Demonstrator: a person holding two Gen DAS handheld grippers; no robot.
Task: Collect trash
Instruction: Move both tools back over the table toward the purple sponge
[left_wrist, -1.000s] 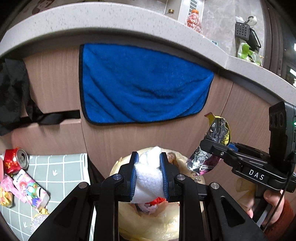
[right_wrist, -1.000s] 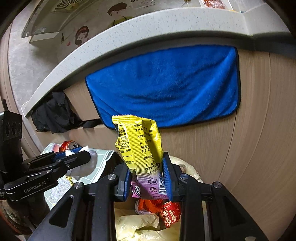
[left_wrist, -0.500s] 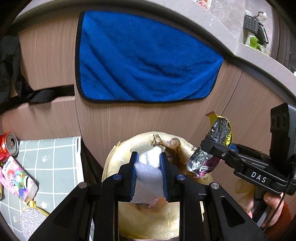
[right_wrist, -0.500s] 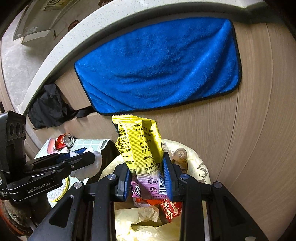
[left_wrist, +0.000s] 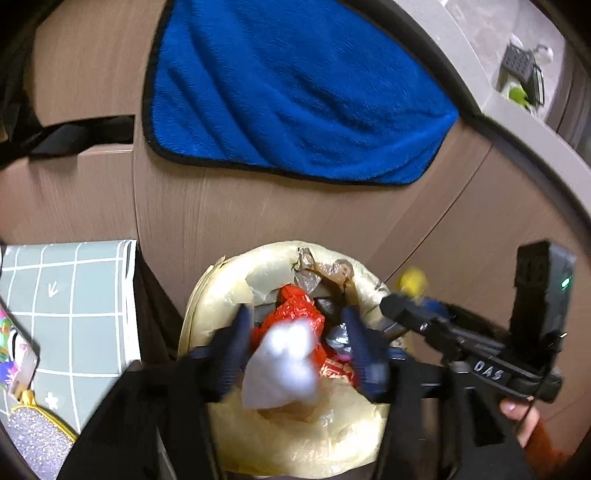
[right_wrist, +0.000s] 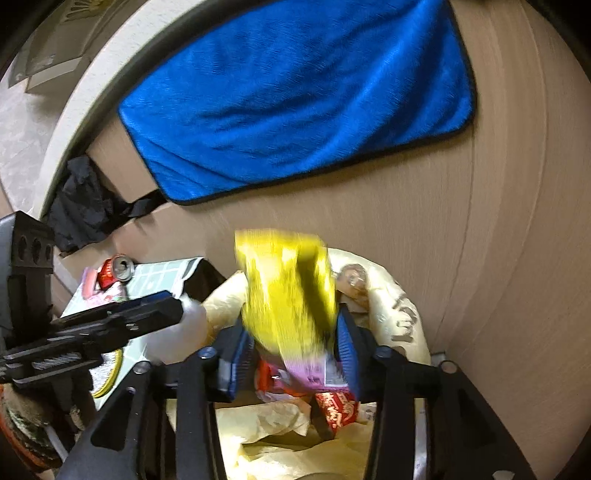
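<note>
A trash bin lined with a yellowish bag (left_wrist: 229, 280) (right_wrist: 402, 295) stands against the wooden cabinet and holds red wrappers (left_wrist: 295, 306). My left gripper (left_wrist: 295, 343) is open above the bin, and a white crumpled tissue (left_wrist: 284, 365) sits blurred between its spread jaws. My right gripper (right_wrist: 291, 350) is open above the bin too, with a yellow and purple snack wrapper (right_wrist: 288, 295) blurred between its parted jaws. Each gripper shows in the other's view, the right one (left_wrist: 391, 306) and the left one (right_wrist: 173, 310).
A blue towel (left_wrist: 295, 92) hangs on the cabinet behind the bin. A table with a grey checked cloth (left_wrist: 74, 295) stands left of the bin, with a red can (right_wrist: 114, 271) and colourful wrappers (left_wrist: 11, 354). A black cloth (right_wrist: 81, 206) hangs at left.
Both grippers dropped lower over the bin and opened their jaws. The tissue and the yellow wrapper, held tight before, now sit loose and blurred between the jaws.
</note>
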